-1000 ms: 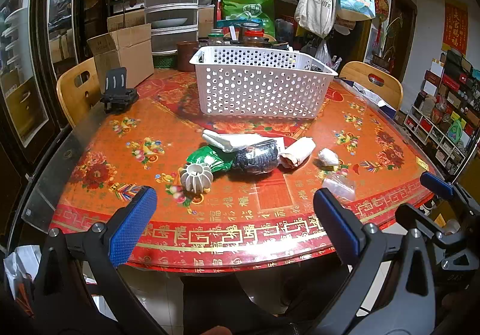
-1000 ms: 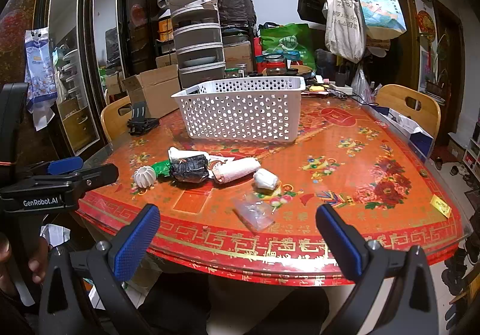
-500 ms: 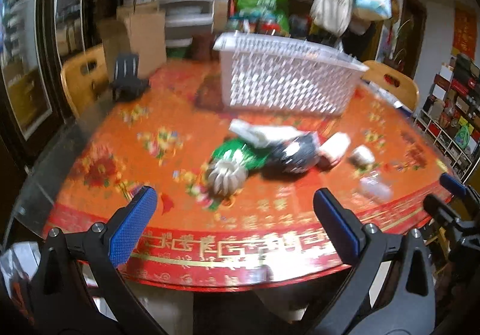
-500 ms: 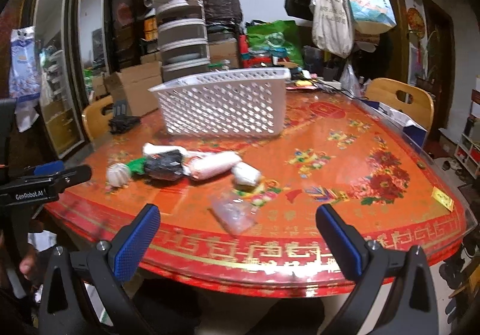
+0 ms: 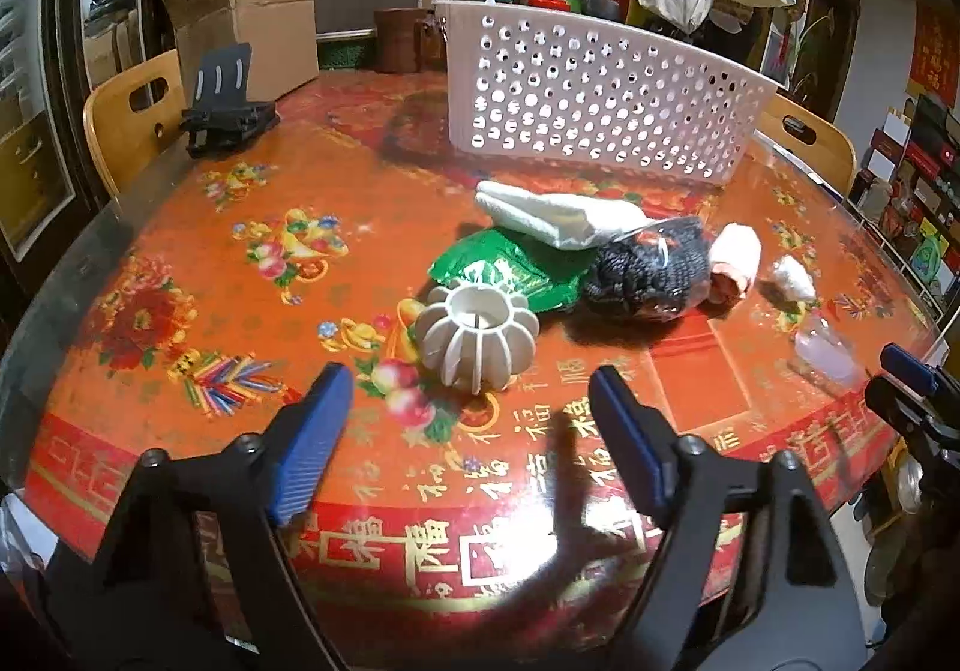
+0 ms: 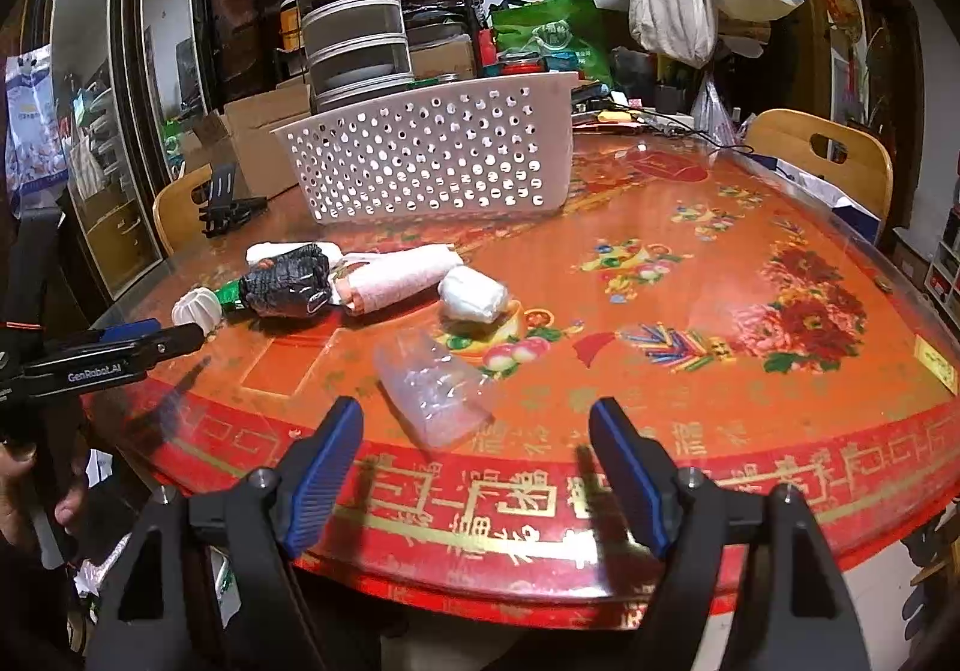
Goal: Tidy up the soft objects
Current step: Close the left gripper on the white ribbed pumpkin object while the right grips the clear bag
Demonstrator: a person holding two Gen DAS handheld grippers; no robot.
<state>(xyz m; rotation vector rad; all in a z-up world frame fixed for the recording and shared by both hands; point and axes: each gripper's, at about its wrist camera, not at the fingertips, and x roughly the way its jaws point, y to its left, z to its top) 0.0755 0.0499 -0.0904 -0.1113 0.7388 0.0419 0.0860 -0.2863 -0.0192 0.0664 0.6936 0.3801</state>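
Note:
Soft items lie in a row on the red table: a white ribbed ball (image 5: 477, 340), a green packet (image 5: 510, 269), a folded white cloth (image 5: 561, 215), a black knit bundle (image 5: 651, 270), a pink roll (image 5: 735, 260), a small white wad (image 6: 474, 296) and a clear plastic bag (image 6: 435, 392). A white perforated basket (image 5: 600, 98) stands behind them. My left gripper (image 5: 471, 389) hovers just in front of the ribbed ball, jaws closing, nothing between them. My right gripper (image 6: 477, 419) is low over the clear bag, jaws closing, pads not touching it.
A black folding stand (image 5: 225, 101) sits at the table's far left. Wooden chairs (image 6: 822, 161) ring the table. Cardboard boxes (image 5: 252, 23), stacked containers and hanging bags crowd the back. The table's front edge (image 6: 540, 551) lies right below both grippers.
Both grippers have sunk and moved in toward the table; the objects look bigger. Both pairs of jaws stand narrower than before.

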